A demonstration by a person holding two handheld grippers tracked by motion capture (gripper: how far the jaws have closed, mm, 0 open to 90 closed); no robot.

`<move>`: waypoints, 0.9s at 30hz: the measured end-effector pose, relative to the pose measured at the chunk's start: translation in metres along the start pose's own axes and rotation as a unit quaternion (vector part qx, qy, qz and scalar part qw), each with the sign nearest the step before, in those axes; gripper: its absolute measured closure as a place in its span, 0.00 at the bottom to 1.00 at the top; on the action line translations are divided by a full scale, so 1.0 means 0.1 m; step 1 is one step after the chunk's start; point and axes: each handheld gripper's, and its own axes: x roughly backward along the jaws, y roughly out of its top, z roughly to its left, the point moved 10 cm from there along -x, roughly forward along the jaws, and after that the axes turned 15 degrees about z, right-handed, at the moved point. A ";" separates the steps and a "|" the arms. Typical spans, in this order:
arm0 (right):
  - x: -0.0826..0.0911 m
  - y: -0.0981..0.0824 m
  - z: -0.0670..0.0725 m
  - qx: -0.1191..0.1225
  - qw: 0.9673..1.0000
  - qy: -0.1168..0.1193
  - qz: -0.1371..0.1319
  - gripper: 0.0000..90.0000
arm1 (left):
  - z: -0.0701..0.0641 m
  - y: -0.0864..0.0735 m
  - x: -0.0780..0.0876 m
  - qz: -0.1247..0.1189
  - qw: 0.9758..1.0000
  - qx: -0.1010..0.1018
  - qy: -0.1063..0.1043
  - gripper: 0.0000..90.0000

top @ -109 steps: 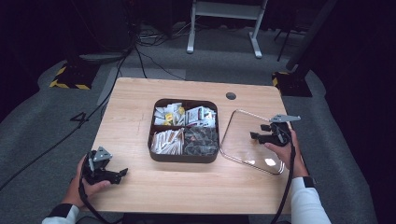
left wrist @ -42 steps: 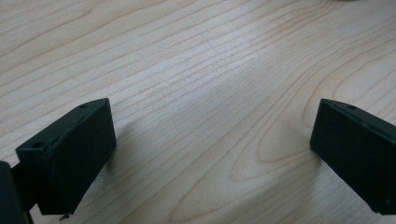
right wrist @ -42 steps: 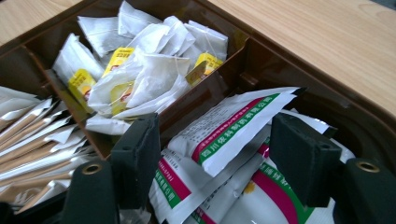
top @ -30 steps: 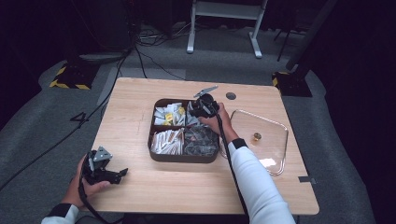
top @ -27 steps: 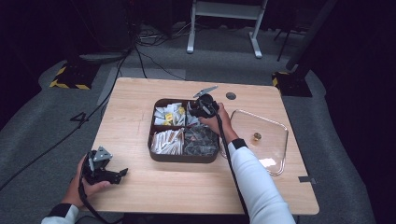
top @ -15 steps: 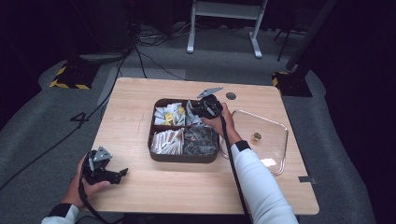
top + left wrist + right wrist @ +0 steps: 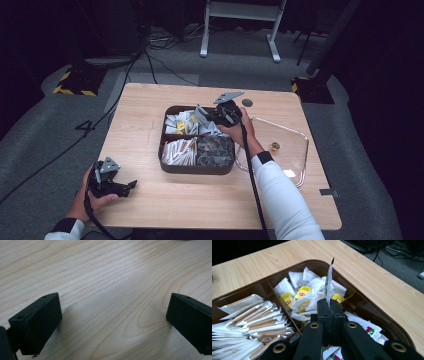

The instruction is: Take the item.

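step: right tongs pinch a sachet edge-on above tray | left tongs gape on table | next: likely lift clear, carry off

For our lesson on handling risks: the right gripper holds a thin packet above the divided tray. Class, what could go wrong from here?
1. The right gripper pinches the packet only at its lower edge; it might slip out.
2. Loose packets crowd the brown tray; a low move could snag them.
3. The clear lid lies close by; a swing might knock it.
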 end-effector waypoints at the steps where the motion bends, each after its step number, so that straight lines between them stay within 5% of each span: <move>1: 0.01 0.00 0.00 -0.001 1.000 0.000 -0.002 1.00 | 0.00 0.00 0.00 0.001 1.000 -0.001 0.000 0.01; 27: 0.59 -0.28 0.07 0.009 0.999 0.012 -0.048 1.00 | 0.00 0.00 0.00 0.000 1.000 0.000 0.000 0.01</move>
